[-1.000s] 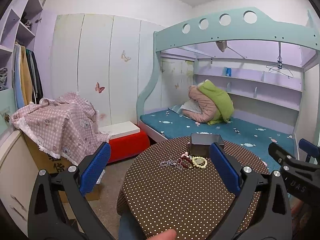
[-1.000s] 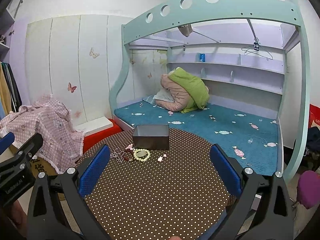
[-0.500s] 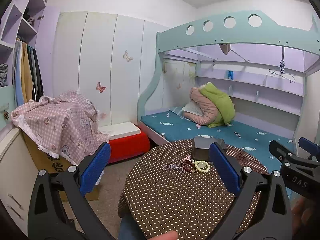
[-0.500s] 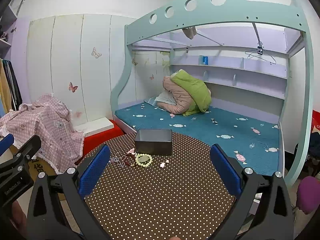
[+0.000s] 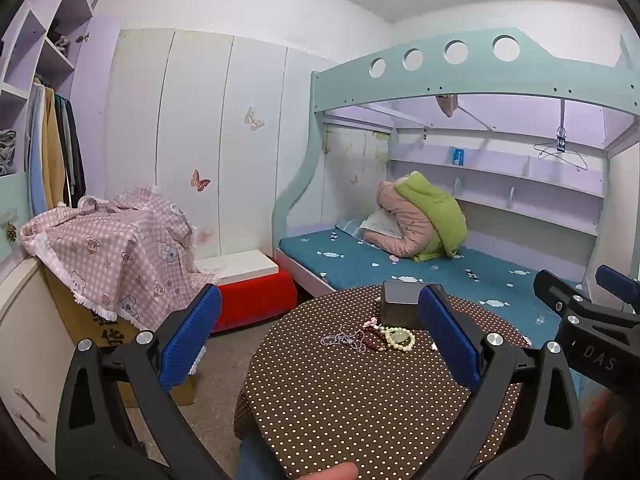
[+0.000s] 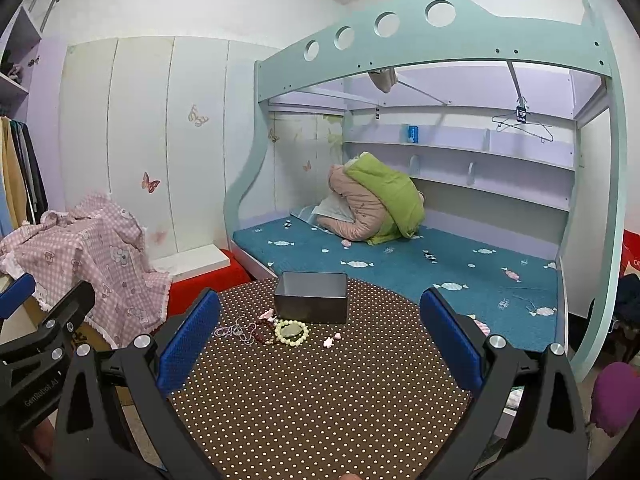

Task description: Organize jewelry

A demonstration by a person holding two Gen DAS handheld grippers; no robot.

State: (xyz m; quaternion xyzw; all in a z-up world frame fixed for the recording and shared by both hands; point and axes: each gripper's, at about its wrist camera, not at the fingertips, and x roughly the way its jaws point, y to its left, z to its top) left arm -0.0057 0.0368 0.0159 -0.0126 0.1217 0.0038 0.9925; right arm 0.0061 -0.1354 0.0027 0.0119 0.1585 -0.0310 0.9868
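Note:
A round table with a brown dotted cloth (image 6: 312,400) holds a dark open box (image 6: 311,303) at its far side. In front of the box lie a pale bead bracelet (image 6: 292,332), a dark red bead string (image 6: 264,330), a thin silvery chain (image 6: 234,332) and small pink pieces (image 6: 331,340). The same items show in the left wrist view: box (image 5: 400,308), bracelet (image 5: 398,338), chain (image 5: 340,338). My left gripper (image 5: 318,340) and right gripper (image 6: 318,340) are both open and empty, held above the near part of the table.
A teal bunk bed (image 6: 400,264) with bundled bedding (image 6: 376,204) stands behind the table. A red stool with a white top (image 5: 248,284) and a cabinet under pink checked cloth (image 5: 112,248) are at the left. Hanging clothes (image 5: 52,156) are far left.
Both views have shifted slightly upward and back; the table and jewelry sit a little lower in frame. Both grippers stay open and empty. The jewelry has not moved.

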